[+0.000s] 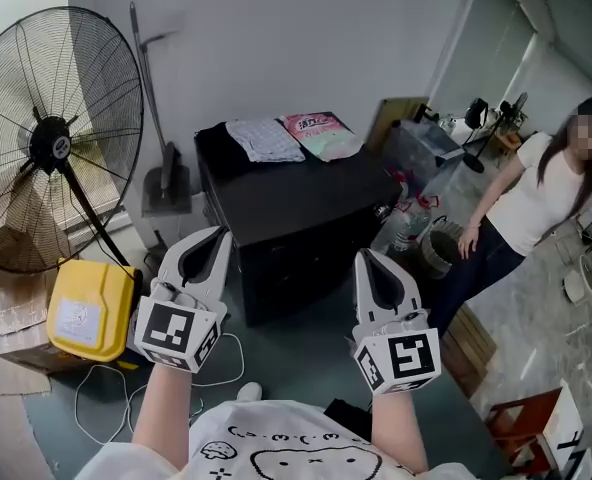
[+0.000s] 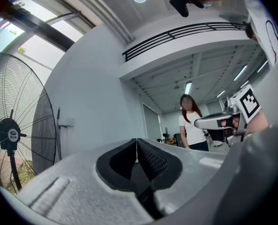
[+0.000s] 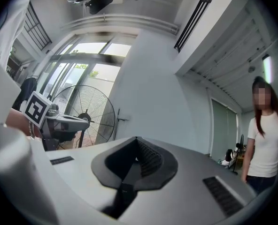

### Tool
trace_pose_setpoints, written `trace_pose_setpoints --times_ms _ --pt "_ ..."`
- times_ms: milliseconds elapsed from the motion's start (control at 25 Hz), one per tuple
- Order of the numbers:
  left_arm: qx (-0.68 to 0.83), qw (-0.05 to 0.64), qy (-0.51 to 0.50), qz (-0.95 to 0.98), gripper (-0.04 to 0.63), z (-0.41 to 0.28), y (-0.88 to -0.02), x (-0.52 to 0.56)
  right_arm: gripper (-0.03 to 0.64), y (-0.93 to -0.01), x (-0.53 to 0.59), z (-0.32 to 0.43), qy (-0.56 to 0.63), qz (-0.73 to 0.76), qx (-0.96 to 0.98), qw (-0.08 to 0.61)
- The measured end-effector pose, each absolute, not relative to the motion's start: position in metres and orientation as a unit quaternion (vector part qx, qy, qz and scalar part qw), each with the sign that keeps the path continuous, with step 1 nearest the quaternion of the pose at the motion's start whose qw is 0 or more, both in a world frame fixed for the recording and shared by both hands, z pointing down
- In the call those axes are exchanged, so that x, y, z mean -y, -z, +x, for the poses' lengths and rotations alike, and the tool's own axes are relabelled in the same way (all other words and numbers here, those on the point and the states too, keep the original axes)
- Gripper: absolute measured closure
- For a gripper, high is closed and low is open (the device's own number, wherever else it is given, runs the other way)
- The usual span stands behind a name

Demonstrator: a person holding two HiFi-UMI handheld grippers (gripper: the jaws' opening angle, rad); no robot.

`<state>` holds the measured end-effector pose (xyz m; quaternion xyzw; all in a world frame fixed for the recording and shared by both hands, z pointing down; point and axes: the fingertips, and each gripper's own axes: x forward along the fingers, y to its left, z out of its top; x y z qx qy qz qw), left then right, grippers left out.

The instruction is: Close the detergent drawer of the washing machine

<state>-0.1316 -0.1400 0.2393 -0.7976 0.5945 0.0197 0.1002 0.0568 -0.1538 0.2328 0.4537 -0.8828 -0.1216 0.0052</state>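
Large black pedestal fan far left, yellow plastic canister on the floor below it, left gripper jaws pressed together, holding nothing, black box-shaped washing machine ahead, apart from both grippers, detergent drawer not discernible, right gripper jaws likewise together, empty, person in white t-shirt far right.

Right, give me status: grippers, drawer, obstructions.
Left gripper shut, empty. Right gripper shut, empty. Both held short of the black unit; drawer not visible from here. Person standing off right, not in the way.
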Motion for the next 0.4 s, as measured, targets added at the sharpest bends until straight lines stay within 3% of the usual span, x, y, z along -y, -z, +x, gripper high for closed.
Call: trace_pose_setpoints --times_ms 400 --pt "-0.596 0.103 -0.02 -0.796 0.578 -0.137 -0.239 0.141 0.617 -0.235 0.154 0.046 0.126 0.443 0.888 0.011"
